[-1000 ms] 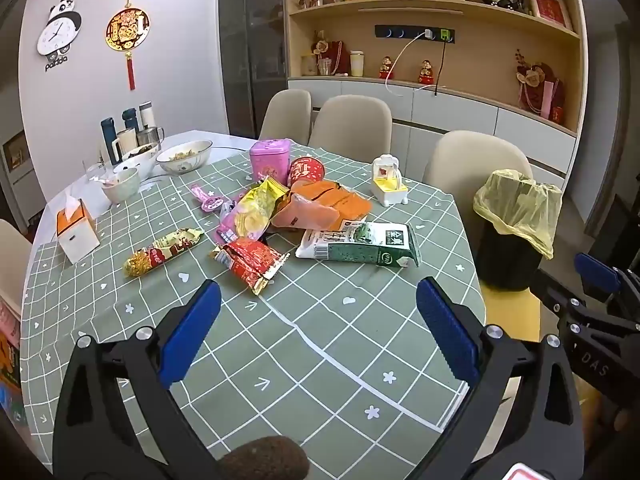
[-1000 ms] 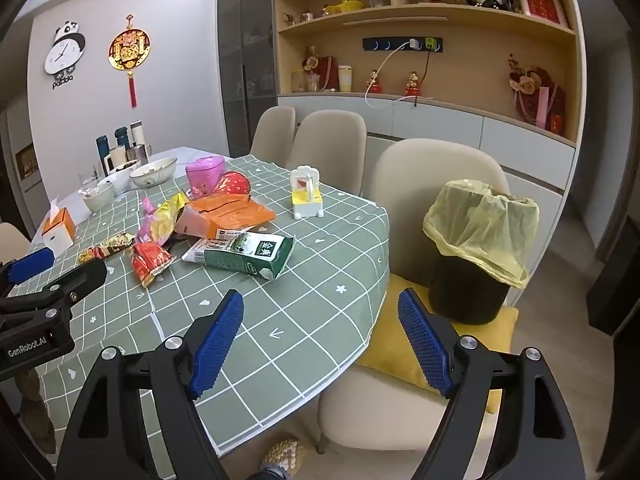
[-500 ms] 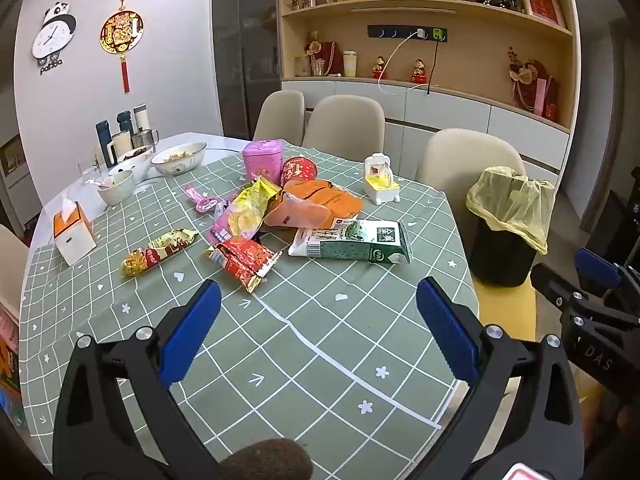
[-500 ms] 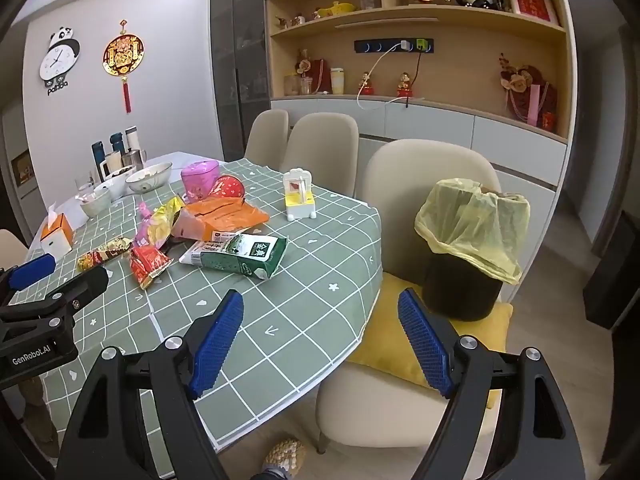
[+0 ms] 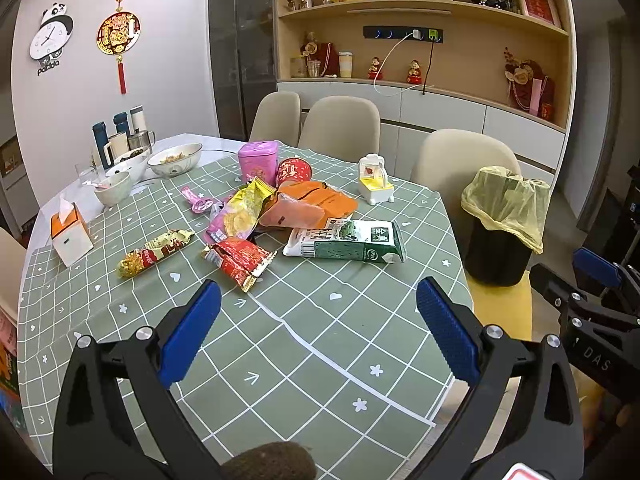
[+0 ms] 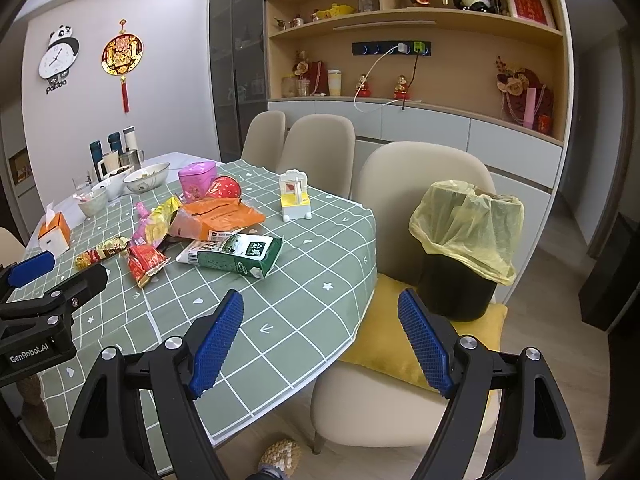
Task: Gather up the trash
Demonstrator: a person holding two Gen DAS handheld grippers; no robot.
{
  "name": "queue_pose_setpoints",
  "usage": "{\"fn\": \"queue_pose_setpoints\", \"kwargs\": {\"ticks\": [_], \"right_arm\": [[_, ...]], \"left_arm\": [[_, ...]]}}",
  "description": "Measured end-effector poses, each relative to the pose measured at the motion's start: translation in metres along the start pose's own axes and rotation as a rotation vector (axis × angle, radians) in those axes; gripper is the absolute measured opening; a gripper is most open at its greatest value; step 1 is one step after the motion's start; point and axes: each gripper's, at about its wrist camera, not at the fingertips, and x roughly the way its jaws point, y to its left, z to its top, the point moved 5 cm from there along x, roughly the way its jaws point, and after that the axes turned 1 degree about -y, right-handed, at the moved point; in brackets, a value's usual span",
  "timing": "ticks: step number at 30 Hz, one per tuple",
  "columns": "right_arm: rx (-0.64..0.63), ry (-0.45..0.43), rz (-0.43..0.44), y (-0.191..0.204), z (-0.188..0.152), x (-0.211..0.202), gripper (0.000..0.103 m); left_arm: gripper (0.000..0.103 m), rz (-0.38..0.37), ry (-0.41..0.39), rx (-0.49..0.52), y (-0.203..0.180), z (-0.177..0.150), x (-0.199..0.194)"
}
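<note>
Left wrist view: left hand-held gripper [image 5: 318, 312] jaws wide apart, empty, hovering over the near tabletop [image 5: 280, 360]; compared with a second ago the trash pile sits slightly farther ahead, so it has backed off a little, no grasp begun. Ahead of it: milk carton [image 5: 346, 242] ahead-right, red snack wrapper [image 5: 238, 258] ahead-left, gold snack bar [image 5: 154, 252] farther left, orange pouch [image 5: 316, 206] beyond. Lined trash bin [image 5: 504, 224] far right on a chair. Right wrist view: right hand-held gripper [image 6: 320, 336] also spread open, empty, at the tabletop edge [image 6: 304, 292]; milk carton [image 6: 234, 254] ahead-left, trash bin [image 6: 464, 248] ahead-right. Everything still to collect; the carton looks the closest first pick.
</note>
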Motion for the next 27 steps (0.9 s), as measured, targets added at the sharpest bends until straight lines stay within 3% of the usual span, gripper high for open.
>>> {"fn": "queue_pose_setpoints", "kwargs": {"ticks": [27], "right_arm": [[0.007,0.002,-0.009,-0.0042,-0.0023,0.0014,0.076]], "left_arm": [[0.094,-0.003,0.001,0.005,-0.0054,0.0014,-0.0006]]}}
